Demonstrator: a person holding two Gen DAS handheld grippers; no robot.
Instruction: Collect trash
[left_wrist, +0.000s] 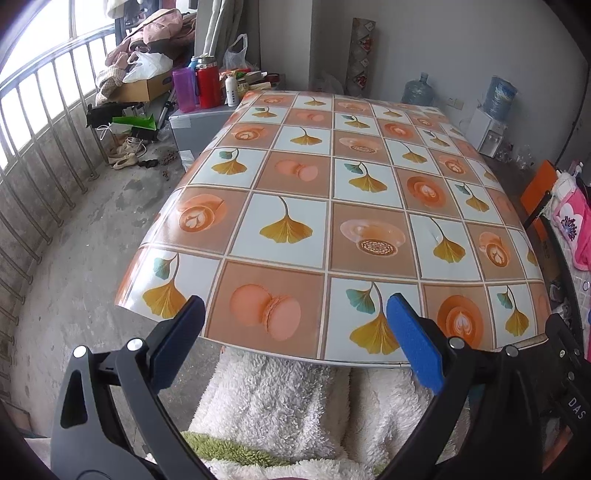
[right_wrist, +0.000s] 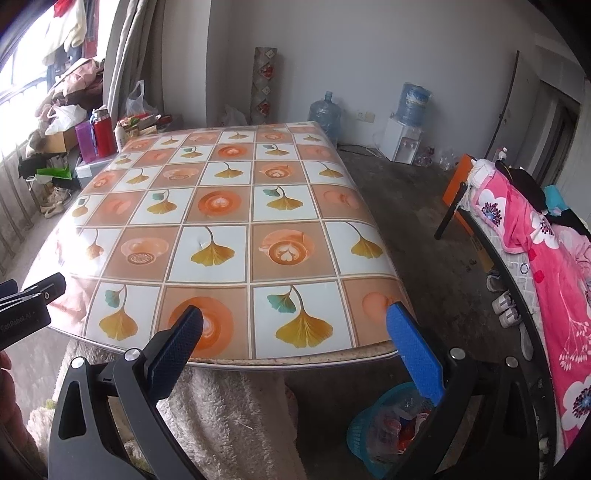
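Over the bare surface (left_wrist: 332, 206) I hold both hand-held grippers, left (left_wrist: 295, 317) and right (right_wrist: 295, 325), spread and empty; reaching blind for the basket (right_wrist: 373, 424) risks tipping it

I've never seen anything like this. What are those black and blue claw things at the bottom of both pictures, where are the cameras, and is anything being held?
No machine here: a person holds a pair of hand tongs in each hand, and a wide-angle camera on each looks forward along its two blue-padded fingers. One picture is from the left tongs, the other from the right tongs. Both pairs stand wide open and hold nothing. Ahead lies a table under a checked cloth printed with leaves and coffee cups; I see no loose things on it. Low in the right view, a blue basket on the floor holds what looks like trash. The right view also catches part of the left tongs at its left edge.
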